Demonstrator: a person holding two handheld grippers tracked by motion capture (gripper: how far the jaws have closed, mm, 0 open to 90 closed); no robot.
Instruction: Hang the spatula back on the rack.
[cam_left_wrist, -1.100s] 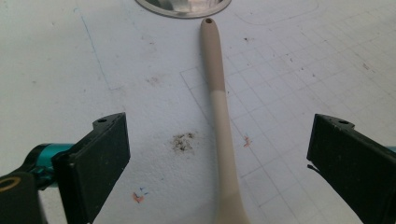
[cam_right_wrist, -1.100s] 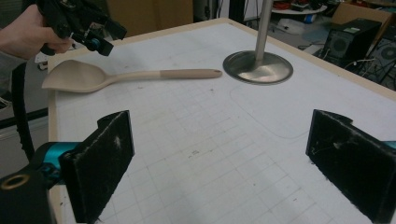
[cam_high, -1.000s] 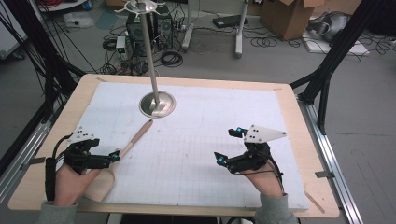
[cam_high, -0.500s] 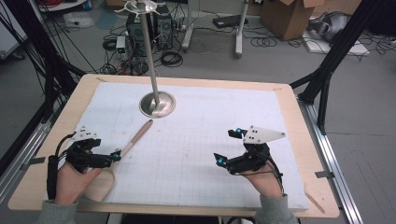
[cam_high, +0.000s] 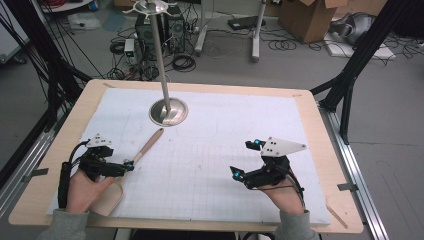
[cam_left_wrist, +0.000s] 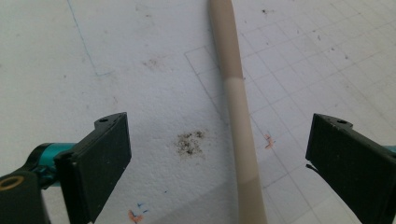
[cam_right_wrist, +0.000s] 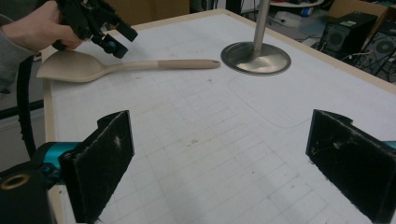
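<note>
A pale wooden spatula (cam_high: 146, 146) lies on the white grid mat (cam_high: 210, 150), handle toward the metal stand, blade near the front left edge. My left gripper (cam_high: 130, 164) is open low over the handle (cam_left_wrist: 233, 93), with one black jaw on either side and neither touching it. The right gripper view shows the spatula (cam_right_wrist: 140, 65) and the left gripper (cam_right_wrist: 109, 39) above the neck of its blade. My right gripper (cam_high: 245, 158) is open at the front right of the mat, its jaws (cam_right_wrist: 217, 163) wide apart with nothing between them.
A metal stand's round base (cam_high: 169, 111) sits at the back middle of the mat, and its pole (cam_high: 159, 50) rises to a hooked top. The wooden table edge (cam_high: 345, 150) frames the mat. Cables, boxes and black frame legs lie beyond.
My left gripper has edged slightly right and forward over the spatula handle. The spatula and the right gripper have stayed put.
</note>
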